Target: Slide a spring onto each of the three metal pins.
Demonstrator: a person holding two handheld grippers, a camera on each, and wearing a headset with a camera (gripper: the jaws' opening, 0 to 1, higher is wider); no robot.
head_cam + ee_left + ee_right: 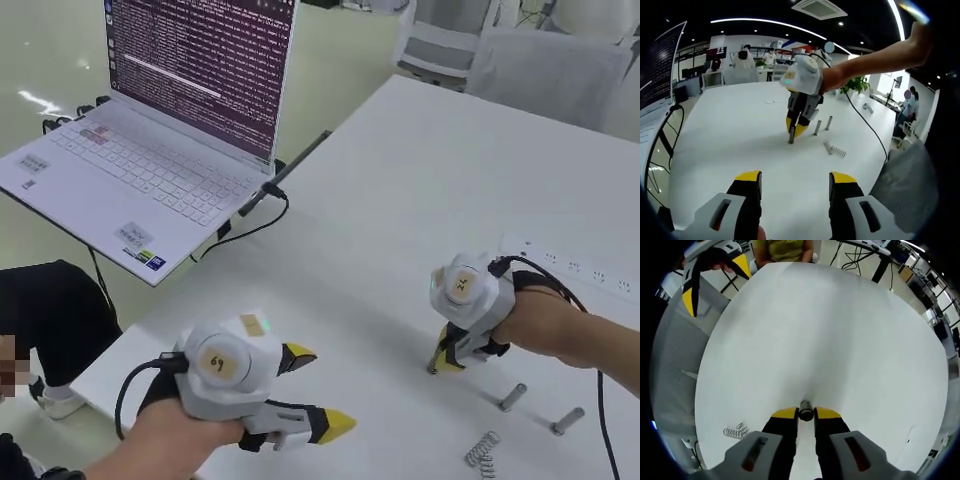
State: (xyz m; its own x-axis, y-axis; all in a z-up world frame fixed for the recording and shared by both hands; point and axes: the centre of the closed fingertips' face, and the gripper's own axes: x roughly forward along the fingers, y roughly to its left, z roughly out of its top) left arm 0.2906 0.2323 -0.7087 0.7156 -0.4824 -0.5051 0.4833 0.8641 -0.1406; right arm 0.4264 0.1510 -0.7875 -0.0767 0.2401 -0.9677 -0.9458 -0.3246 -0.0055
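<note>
My right gripper (440,362) points down at the white table (400,200), shut on an upright metal pin (792,135) whose round top (806,412) sits between the jaw tips. From the left gripper view the pin's lower part looks coiled. Just right of it stand two bare metal pins (512,397) (567,421), also seen as pins (817,127) (828,122). Loose springs (482,450) (834,149) (737,431) lie near the table's front edge. My left gripper (318,390) (795,182) hovers open at the front left, nothing between its jaws.
An open laptop (150,150) sits on a stand left of the table, with a black cable (255,225) running from it. A white power strip (570,265) lies at the right. Chairs (540,60) stand beyond the far edge.
</note>
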